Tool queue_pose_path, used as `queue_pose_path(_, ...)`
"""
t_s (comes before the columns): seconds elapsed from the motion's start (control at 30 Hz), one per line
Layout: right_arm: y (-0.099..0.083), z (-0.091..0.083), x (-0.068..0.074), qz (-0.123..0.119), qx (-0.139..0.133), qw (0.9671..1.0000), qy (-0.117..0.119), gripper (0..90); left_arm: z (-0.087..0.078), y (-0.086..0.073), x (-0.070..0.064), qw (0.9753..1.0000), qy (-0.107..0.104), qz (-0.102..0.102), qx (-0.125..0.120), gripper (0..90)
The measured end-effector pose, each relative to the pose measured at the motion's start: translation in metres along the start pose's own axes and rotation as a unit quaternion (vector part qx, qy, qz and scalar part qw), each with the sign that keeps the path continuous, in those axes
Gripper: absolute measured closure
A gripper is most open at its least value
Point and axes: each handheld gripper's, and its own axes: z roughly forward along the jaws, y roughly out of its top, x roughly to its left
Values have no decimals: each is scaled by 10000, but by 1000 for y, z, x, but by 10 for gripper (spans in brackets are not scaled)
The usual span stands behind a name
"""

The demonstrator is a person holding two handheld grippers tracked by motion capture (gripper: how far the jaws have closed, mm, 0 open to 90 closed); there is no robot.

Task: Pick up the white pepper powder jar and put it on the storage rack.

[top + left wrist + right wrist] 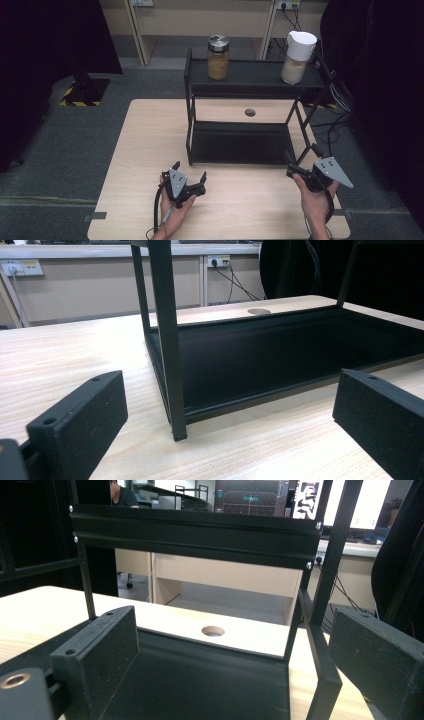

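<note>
A black two-tier rack (240, 142) stands on the wooden table (150, 145). Its top shelf holds a glass jar with a metal lid (218, 57) at the left and a white-lidded container (298, 57) at the right. My left gripper (190, 170) is held low over the table in front of the rack's left front leg (167, 340), open and holding nothing. My right gripper (300, 164) is by the rack's right front corner, open and holding nothing. In the left gripper view the lower shelf (280, 355) lies ahead; in the right gripper view the lower shelf (200, 680) lies between the jaws.
A round cable hole (250, 112) sits in the table behind the rack. Cables (340, 100) hang at the rack's right side. Dark curtains flank the table, and a striped floor base (82, 92) stands far left. Bare tabletop lies left of the rack.
</note>
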Motion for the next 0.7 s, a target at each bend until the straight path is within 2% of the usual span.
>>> queue_pose_path(0.2, -9, -2, 2, -44, 121, 9999, -9, 63, 0, 0, 0, 10000, 2, -3, 0, 2)
queue_pose_path(0.7, -30, -5, 3, 23, 417, 9991, 34, 63, 0, 0, 0, 10000, 6, 2, -2, 2)
